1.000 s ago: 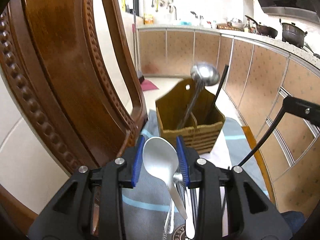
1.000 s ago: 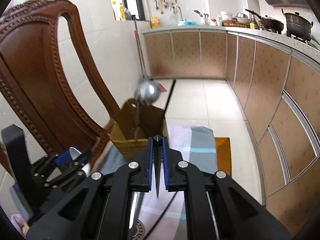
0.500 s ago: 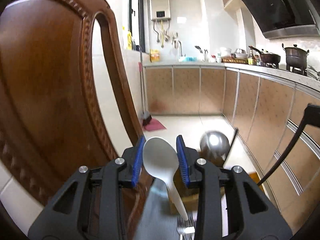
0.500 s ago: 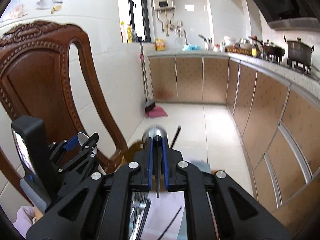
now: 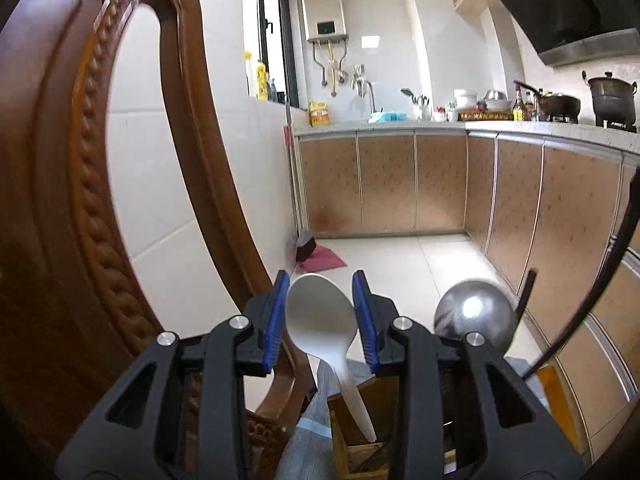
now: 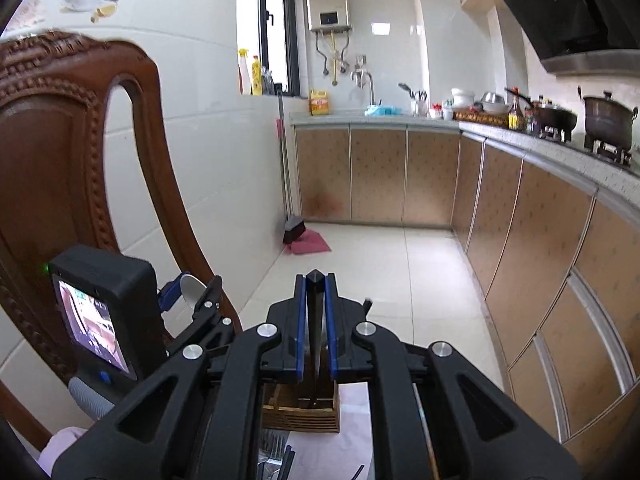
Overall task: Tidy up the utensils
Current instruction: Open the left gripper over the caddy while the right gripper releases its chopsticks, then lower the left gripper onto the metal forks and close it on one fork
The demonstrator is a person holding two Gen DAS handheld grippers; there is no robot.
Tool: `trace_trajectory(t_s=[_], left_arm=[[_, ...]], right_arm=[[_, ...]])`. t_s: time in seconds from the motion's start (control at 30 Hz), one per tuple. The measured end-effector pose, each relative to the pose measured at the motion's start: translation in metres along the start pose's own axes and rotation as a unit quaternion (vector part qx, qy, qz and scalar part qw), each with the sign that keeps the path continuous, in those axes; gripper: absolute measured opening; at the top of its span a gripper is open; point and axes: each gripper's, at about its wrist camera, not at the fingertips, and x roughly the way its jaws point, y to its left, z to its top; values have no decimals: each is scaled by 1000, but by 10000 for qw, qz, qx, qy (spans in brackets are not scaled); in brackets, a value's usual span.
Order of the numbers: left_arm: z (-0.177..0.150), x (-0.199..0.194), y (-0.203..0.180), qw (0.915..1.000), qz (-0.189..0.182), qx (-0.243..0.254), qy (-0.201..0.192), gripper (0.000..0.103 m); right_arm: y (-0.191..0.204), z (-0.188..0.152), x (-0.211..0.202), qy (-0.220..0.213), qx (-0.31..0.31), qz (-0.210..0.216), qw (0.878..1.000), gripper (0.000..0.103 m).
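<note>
Both grippers are being lifted and tilted up since the earlier frames, so the wooden utensil holder (image 5: 360, 428) is now sinking to the near bottom edge of each view. A white spoon (image 5: 322, 320) is being pinched by its bowl in the left gripper (image 5: 321, 320), handle hanging over the holder, while a thin dark utensil (image 6: 315, 320), its kind not being clear, is being pinched in the nearly closed right gripper (image 6: 315, 324). Carrying is judged to be the step in hand; next, each handle is needing to be lowered into a free compartment beside the steel ladle (image 5: 474, 316) and the jaws spread.
</note>
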Motion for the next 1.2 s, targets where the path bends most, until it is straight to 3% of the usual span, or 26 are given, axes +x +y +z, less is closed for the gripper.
trace_trajectory(t_s=[0.3,0.33,0.4,0.47,0.6,0.7,0.83,0.9,0.93,1.0,1.07,1.13,1.2], left_arm=[[-29,29,-4,9994,-135,-44,308,34],[-29,29,-4,9993,-153,-67,332,41],[-29,26,-2,9991,-225,-125,347,52],[-28,21,-1,9990,-273,-128,323,61],[-29,-5,0,9989,-374,3,282,74],[-37,-29,7,9984,-468,25,330,77],[-70,-62,21,9948,-663,-115,768,77],[-99,-68,22,9884,-821,-85,1273,74],[-118,-68,18,9830,-904,7,1597,59],[-150,-62,8,9721,-968,203,2128,40],[-177,-54,0,9591,-1048,198,2623,39],[-192,-47,-5,9471,-1241,135,2958,39],[-201,-42,-7,9410,-1287,201,3124,40]], right_arm=[[-13,-34,50,560,221,17,9982,10],[-15,-36,52,622,269,33,9977,10],[-18,-39,54,740,378,90,9965,17],[-21,-39,52,758,438,116,9961,46],[-25,-41,30,671,380,68,9970,50],[-35,-46,3,570,416,-39,9975,62],[-55,-75,-33,592,460,-356,9966,64],[-65,-104,-36,888,499,-529,9934,64],[-67,-116,-33,1087,488,-570,9912,64],[-69,-157,-11,1815,548,-525,9805,62],[-66,-195,9,2478,697,-448,9653,51],[-58,-221,24,2892,698,-382,9540,48],[-46,-237,30,3094,640,-422,9478,48]])
